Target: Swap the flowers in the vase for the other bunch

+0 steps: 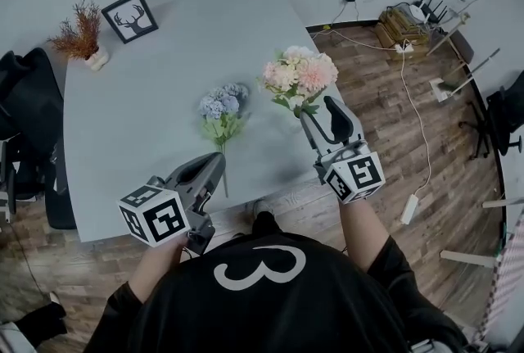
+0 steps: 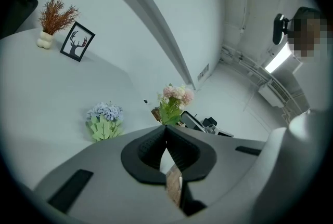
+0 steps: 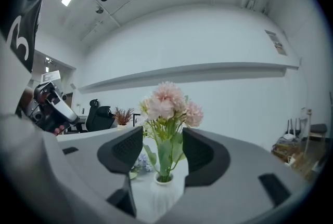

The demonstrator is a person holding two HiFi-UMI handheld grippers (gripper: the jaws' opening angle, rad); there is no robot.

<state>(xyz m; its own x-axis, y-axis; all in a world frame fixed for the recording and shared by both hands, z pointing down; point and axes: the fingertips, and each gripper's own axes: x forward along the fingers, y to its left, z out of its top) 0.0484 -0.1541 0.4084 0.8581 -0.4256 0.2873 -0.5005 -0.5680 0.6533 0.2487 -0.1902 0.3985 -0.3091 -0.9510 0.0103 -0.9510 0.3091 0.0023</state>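
The pink flowers (image 1: pixel 299 74) stand in the white vase (image 3: pixel 164 194) right at the tip of your right gripper (image 3: pixel 162 147), with the stems between its two jaws. Those jaws stand partly apart, with a gap on either side of the stems, so they press on nothing. The blue bunch (image 1: pixel 221 107) lies flat on the grey table (image 1: pixel 147 138), to the left of that gripper and just ahead of your left gripper (image 1: pixel 214 163), its heads pointing away from you. Your left gripper hovers at the table's near edge, jaws closed together at the tips, holding nothing. Well beyond it, toward the far left corner, stand a framed deer picture (image 1: pixel 131 16) and a dried plant (image 1: pixel 80 32) in a small pot.
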